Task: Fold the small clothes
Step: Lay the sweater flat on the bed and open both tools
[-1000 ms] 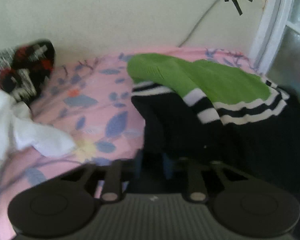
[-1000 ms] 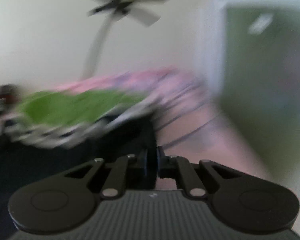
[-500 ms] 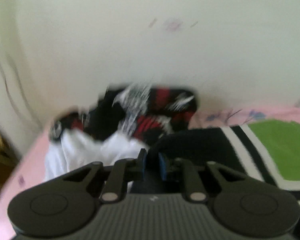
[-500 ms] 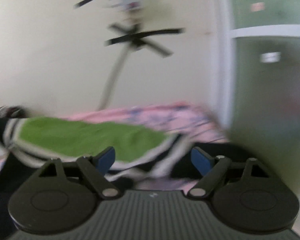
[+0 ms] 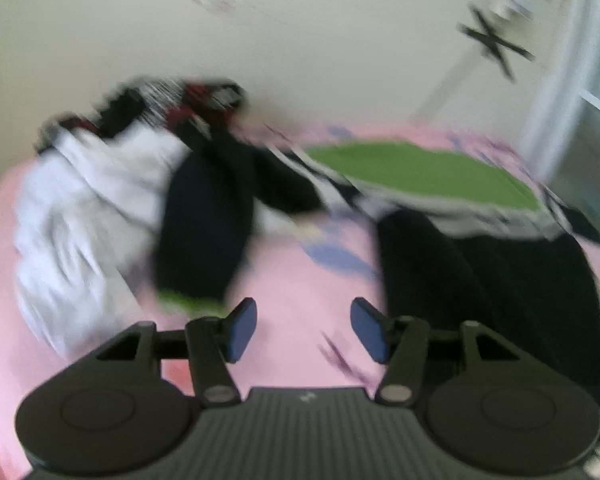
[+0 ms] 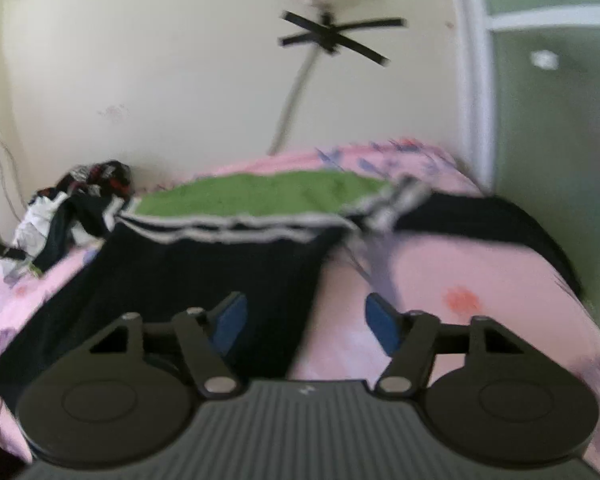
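Observation:
A small black garment with a green upper part and white stripes (image 6: 204,264) lies spread on the pink bed; it also shows in the left wrist view (image 5: 480,264). One black sleeve (image 5: 204,232) stretches left over the white clothes, the other sleeve (image 6: 480,220) stretches right. My left gripper (image 5: 303,330) is open and empty above bare sheet between sleeve and body. My right gripper (image 6: 306,322) is open and empty over the garment's right edge.
A pile of white clothes (image 5: 84,216) and a black-red patterned piece (image 5: 172,100) sits at the bed's far left, also seen in the right wrist view (image 6: 80,188). The pink flowered sheet (image 6: 480,280) ends at a wall behind and a window frame (image 6: 472,80) on the right.
Both grippers were shut on the black garment and have let go. The garment now lies flat with its sleeves spread out. The left gripper swung left, then back.

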A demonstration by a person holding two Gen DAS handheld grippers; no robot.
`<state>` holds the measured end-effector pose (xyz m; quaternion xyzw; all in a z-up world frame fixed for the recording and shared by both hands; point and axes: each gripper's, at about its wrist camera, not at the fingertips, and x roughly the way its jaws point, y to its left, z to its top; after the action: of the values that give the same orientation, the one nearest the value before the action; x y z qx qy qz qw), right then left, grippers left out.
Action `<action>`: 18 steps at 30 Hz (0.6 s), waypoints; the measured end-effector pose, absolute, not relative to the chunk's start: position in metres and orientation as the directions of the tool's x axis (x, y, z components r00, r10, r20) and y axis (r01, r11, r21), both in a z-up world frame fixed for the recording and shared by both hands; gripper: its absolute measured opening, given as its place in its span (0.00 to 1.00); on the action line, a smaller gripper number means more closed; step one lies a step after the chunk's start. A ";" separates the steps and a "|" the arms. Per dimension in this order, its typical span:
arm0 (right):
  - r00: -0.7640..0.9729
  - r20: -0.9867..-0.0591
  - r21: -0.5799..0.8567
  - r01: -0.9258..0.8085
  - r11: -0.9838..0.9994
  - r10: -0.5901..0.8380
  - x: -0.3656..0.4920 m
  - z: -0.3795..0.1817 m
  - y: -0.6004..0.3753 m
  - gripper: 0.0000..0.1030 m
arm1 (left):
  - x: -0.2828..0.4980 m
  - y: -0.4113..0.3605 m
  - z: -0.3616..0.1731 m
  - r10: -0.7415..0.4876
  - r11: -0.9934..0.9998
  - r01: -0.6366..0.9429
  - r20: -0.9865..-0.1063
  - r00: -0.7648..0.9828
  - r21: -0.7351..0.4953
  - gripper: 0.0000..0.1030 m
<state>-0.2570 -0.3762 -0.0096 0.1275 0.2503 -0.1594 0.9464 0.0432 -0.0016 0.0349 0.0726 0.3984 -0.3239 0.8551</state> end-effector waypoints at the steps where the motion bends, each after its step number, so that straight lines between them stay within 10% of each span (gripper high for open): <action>1: 0.810 -0.525 0.155 0.394 0.906 -0.262 -0.273 -0.010 -0.378 0.46 | 0.032 -0.003 0.030 -0.508 0.760 0.632 -0.743 0.435 -0.150 0.52; 9: 0.739 -0.451 0.162 0.619 0.768 -0.500 -0.409 0.040 -0.387 0.55 | -0.007 -0.012 0.008 -0.535 0.694 0.700 -0.772 0.342 -0.171 0.56; 18: 0.834 -0.531 0.307 0.355 0.883 -0.151 -0.360 -0.019 -0.325 0.63 | -0.031 -0.021 -0.002 -0.539 0.661 0.730 -0.788 0.298 -0.175 0.61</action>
<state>-0.3597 -0.3253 -0.0193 0.2005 0.2544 -0.1352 0.9364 -0.0313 -0.0214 -0.0021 0.1089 0.4392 -0.3973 0.7984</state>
